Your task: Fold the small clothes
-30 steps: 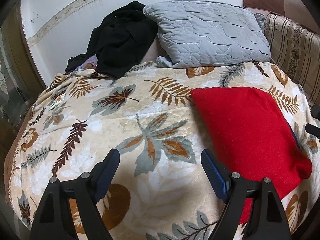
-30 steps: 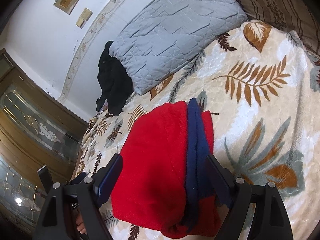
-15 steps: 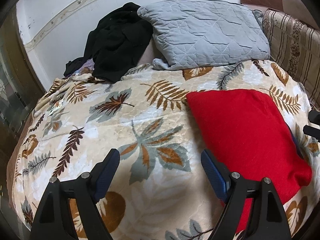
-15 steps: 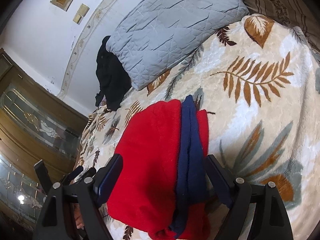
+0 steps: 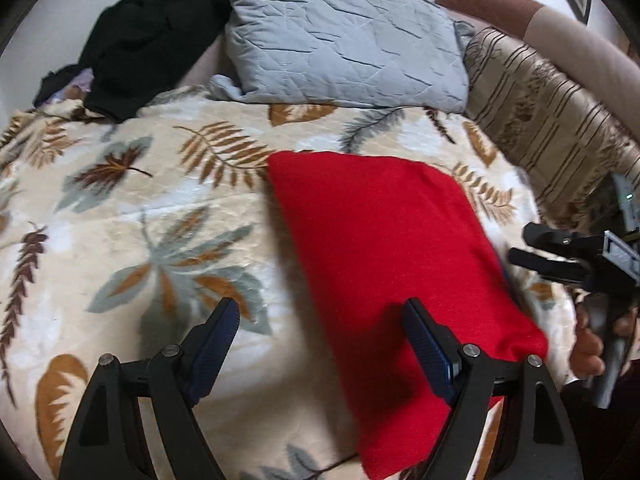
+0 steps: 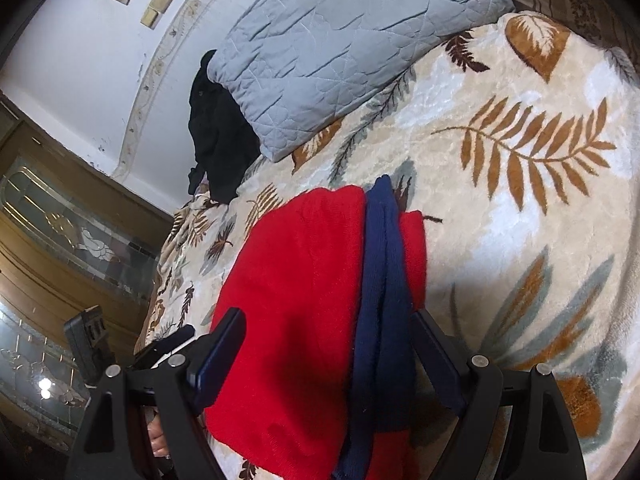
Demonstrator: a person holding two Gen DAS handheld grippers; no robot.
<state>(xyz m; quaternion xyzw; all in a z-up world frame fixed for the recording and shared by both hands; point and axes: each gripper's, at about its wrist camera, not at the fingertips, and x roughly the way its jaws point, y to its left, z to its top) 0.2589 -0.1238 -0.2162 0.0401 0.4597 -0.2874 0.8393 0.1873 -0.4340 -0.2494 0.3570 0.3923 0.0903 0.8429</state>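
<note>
A folded red garment (image 5: 384, 248) lies on the leaf-patterned blanket (image 5: 160, 220); in the right wrist view it (image 6: 296, 304) shows a navy blue band (image 6: 380, 288) folded along its right side. My left gripper (image 5: 320, 344) is open and empty, its right finger over the garment's near left edge. My right gripper (image 6: 328, 348) is open and empty, its jaws standing either side of the garment's near end. The right gripper also shows at the far right of the left wrist view (image 5: 560, 252).
A grey quilted pillow (image 5: 340, 36) and a heap of black clothes (image 5: 148, 32) lie at the head of the bed. A striped cushion (image 5: 552, 120) stands at the right. A wooden glass-panelled door (image 6: 60, 264) is at the left.
The left gripper has swung right and closer, so the red garment now lies under its right finger. The right gripper has moved slightly nearer over the garment. Both stay open.
</note>
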